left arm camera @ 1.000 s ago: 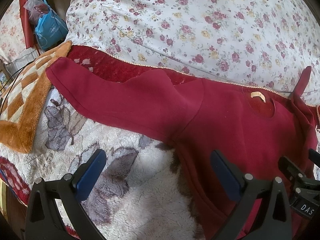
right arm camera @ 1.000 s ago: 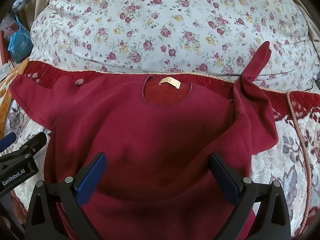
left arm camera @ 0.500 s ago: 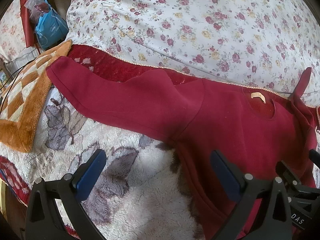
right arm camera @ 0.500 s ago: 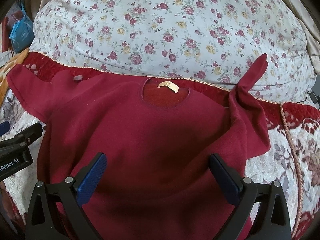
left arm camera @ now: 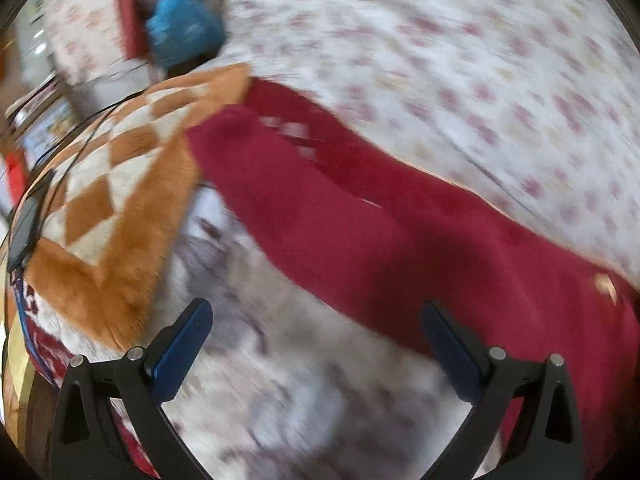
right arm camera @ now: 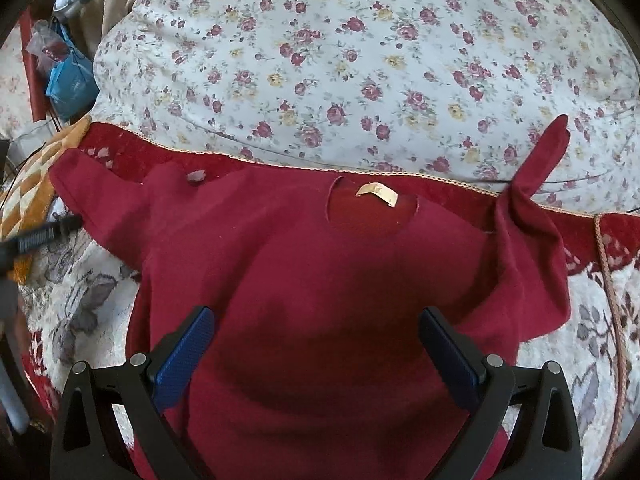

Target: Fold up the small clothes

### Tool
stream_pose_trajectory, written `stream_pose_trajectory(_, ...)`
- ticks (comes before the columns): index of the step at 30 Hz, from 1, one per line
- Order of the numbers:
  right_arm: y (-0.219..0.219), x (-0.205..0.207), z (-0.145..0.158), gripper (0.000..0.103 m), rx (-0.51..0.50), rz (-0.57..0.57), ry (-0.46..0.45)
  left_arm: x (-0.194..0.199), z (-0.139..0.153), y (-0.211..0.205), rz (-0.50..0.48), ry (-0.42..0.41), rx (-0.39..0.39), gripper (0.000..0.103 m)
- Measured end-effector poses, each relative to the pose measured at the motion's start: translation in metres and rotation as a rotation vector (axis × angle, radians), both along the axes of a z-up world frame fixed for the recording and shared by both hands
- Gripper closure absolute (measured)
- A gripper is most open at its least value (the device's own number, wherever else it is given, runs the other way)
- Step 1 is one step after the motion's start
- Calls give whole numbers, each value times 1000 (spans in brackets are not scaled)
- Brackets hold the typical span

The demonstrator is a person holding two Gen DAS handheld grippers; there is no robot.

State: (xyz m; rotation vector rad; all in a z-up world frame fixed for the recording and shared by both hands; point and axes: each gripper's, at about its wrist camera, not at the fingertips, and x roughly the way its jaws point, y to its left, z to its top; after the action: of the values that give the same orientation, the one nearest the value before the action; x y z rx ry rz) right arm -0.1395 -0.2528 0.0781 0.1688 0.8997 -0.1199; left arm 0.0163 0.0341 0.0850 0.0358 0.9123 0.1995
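Red sweater, left wrist view: the sweater (left arm camera: 460,256) lies ahead of the left gripper (left arm camera: 318,344), its long sleeve running from the far left across to the right; the whole view is blurred.
Left gripper state: its blue-padded fingers (left arm camera: 182,350) stand wide apart with nothing between them.
Under the left gripper: a white fluffy blanket (left arm camera: 304,380) with grey flower shapes.
Right finger of the left gripper: it sits at the sweater's near edge; contact cannot be told through the blur.
Ahead and left of the left gripper: an orange and cream checked blanket (left arm camera: 116,208), touching the sleeve's end.
Far ahead: a floral duvet (left arm camera: 460,60) behind the sweater, and a blue bag (left arm camera: 180,32) at the far left.

Red sweater, right wrist view: the sweater (right arm camera: 320,280) lies flat, directly ahead of and beneath the right gripper (right arm camera: 316,348), neck opening away from it, a tan label (right arm camera: 376,193) inside the collar.
Right gripper state: wide, empty, both fingers above the sweater's body.
Left of the right gripper: one sleeve lies stretched out flat; the left gripper (right arm camera: 40,236) shows blurred beside that sleeve.
Right of the right gripper: the other sleeve is bunched, its cuff (right arm camera: 554,140) pointing up against the floral duvet (right arm camera: 360,60).
Beyond the collar: a red carpet edge (right arm camera: 448,190) with a braided trim.
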Motion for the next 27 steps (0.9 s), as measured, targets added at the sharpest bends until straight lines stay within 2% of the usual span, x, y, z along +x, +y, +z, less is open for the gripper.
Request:
stream_pose_trajectory(4,-4,2,-5,0,37,19,15,43,2,37,143,-31,136,0)
stream_pose_trajectory(8,-6,5,-8,0,47,23,29,81,-4,61,229,-26,226,0)
stream_pose_trajectory(13,-8,5,-11,0,65,33,45,111,-15,80,265,-37,255,2)
stream_pose_trajectory(16,-9,5,-11,0,63,32,46,120,-19,81,249,-54,268,16)
stream_pose_trajectory(17,-10,5,-11,0,64,31,46,121,-17,79,235,-70,271,28)
stream_pose_trajectory(18,-10,5,-11,0,66,28,48,121,-16,78,225,-84,280,35)
stream_pose_trajectory(20,-10,6,-13,0,71,26,52,122,-11,78,217,-105,291,72)
stream_pose_trajectory(21,-11,6,-13,0,73,25,54,121,-6,80,207,-118,273,81)
stream_pose_trajectory(22,-11,6,-13,0,75,24,54,119,-1,84,188,-124,219,92)
stream_pose_trajectory(23,-11,5,-13,0,76,25,52,116,4,87,156,-126,125,96)
stream_pose_trajectory(24,-11,4,-12,0,78,25,48,112,9,86,140,-131,69,96)
stream_pose_trajectory(25,-11,3,-11,0,80,24,45,105,14,82,119,-142,28,96)
stream_pose_trajectory(27,-12,2,-9,0,83,19,39,90,24,64,51,-157,-6,96)
